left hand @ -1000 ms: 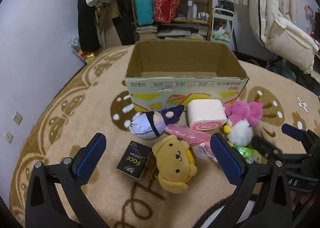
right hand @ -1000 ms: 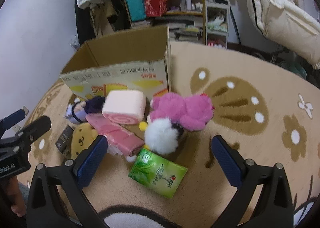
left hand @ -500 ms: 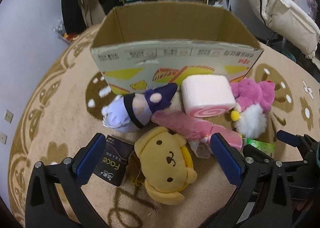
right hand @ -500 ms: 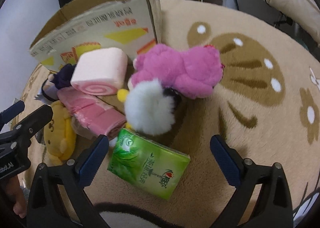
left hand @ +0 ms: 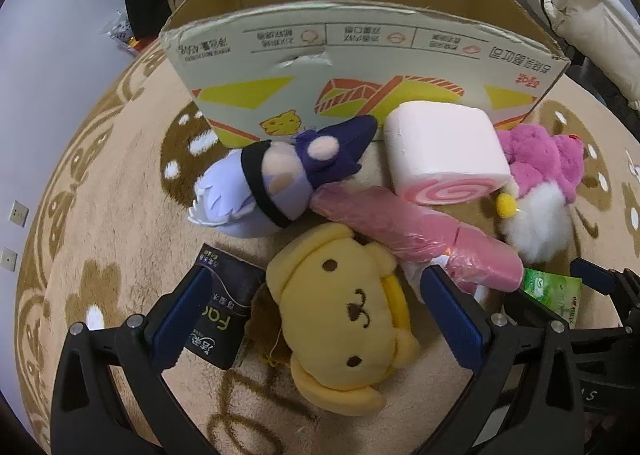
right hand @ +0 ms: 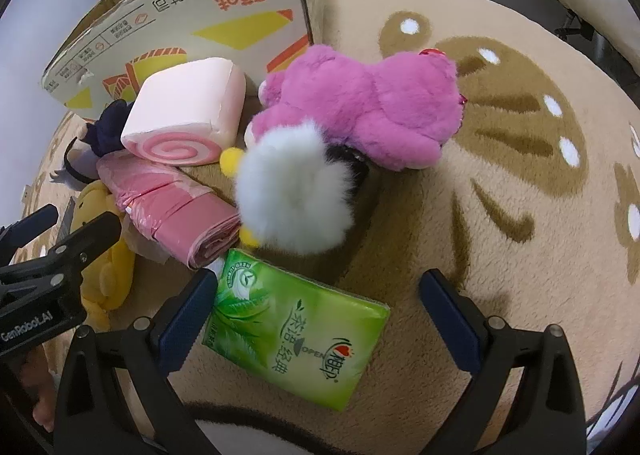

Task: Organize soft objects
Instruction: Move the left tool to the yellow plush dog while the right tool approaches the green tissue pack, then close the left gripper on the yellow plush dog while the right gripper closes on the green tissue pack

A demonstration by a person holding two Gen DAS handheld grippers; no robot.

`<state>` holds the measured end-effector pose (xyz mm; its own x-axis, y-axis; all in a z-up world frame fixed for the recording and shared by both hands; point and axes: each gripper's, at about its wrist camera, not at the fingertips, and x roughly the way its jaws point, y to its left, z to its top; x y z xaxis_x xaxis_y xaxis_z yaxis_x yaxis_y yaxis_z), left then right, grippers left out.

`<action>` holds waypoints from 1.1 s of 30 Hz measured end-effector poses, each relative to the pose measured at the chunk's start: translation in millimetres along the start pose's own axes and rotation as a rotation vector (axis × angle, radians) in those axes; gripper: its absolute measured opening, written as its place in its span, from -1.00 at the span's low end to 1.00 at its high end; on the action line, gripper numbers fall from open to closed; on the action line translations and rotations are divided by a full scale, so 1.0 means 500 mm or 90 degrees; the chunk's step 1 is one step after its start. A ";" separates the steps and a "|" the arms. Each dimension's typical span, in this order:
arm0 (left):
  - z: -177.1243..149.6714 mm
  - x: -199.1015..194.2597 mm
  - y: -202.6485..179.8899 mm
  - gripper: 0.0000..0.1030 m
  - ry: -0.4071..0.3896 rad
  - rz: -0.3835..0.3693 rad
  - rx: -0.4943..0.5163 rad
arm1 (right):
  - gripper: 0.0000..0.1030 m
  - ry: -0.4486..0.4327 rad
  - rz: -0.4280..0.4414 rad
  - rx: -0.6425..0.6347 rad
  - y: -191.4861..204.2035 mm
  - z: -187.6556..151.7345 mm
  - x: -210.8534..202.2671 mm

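My left gripper (left hand: 316, 319) is open, its jaws on either side of a yellow dog plush (left hand: 344, 319) lying on the rug. My right gripper (right hand: 316, 315) is open over a green tissue pack (right hand: 296, 331). Behind them lie a pink roll of bags (left hand: 416, 235), a pink swirl-cake cushion (left hand: 444, 151), a purple-hatted doll (left hand: 276, 179), a magenta plush (right hand: 368, 111) and a white fluffy plush (right hand: 292, 191). An open cardboard box (left hand: 360, 59) stands just behind the pile.
A black tissue pack (left hand: 224, 311) lies by my left gripper's left finger. The beige patterned rug (right hand: 520, 215) spreads to the right. Hanging coats and shelves stand behind the box.
Both grippers have moved forward and down toward the pile. The yellow plush now lies between the left jaws and the green pack between the right jaws. Nothing has been grasped.
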<state>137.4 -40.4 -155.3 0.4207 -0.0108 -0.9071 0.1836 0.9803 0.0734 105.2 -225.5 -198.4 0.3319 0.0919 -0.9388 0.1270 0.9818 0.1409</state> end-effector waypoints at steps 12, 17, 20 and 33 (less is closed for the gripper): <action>-0.009 0.024 -0.005 0.97 0.035 0.000 0.009 | 1.00 0.020 -0.001 -0.002 -0.006 0.005 -0.001; -0.014 0.025 -0.016 0.97 0.040 0.013 0.019 | 1.00 0.029 -0.010 -0.009 -0.013 -0.006 0.003; -0.017 0.023 -0.023 0.88 0.043 0.024 0.021 | 1.00 0.033 -0.014 -0.013 -0.008 -0.012 0.008; -0.019 0.022 -0.025 0.55 0.052 0.026 0.024 | 0.64 0.038 -0.027 -0.009 -0.011 -0.019 0.024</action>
<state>131.3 -50.7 -170.2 0.3546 0.0467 -0.9339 0.2021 0.9713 0.1253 99.7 -228.3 -213.2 0.2703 0.0598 -0.9609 0.1264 0.9872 0.0970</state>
